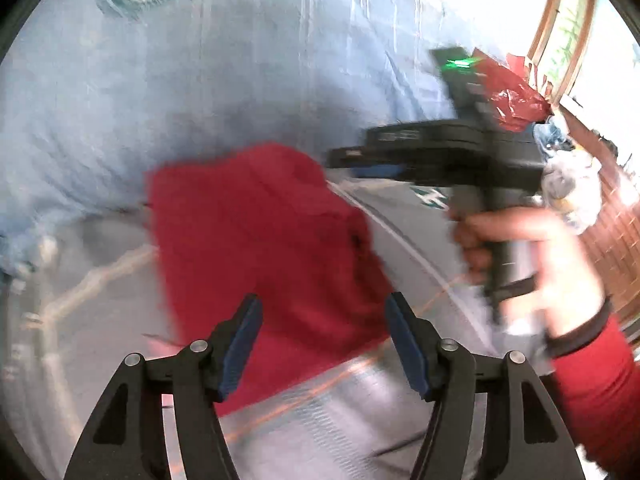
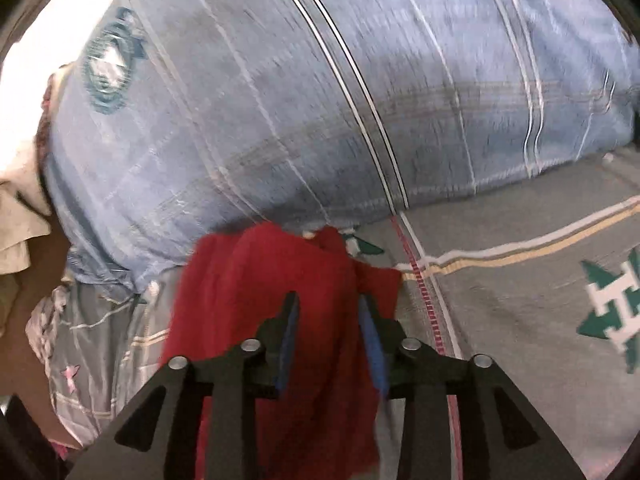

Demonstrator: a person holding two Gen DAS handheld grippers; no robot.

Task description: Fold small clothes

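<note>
Grey bedsheet (image 2: pixel 520 292) carries the red garment (image 1: pixel 256 240); both my fingers stand apart, empty, so I'd pinch matching corners evenly.

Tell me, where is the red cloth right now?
The red cloth lies on the grey bedsheet, just in front of the big blue pillow. In both views it sits low in the middle, right ahead of each gripper.
</note>
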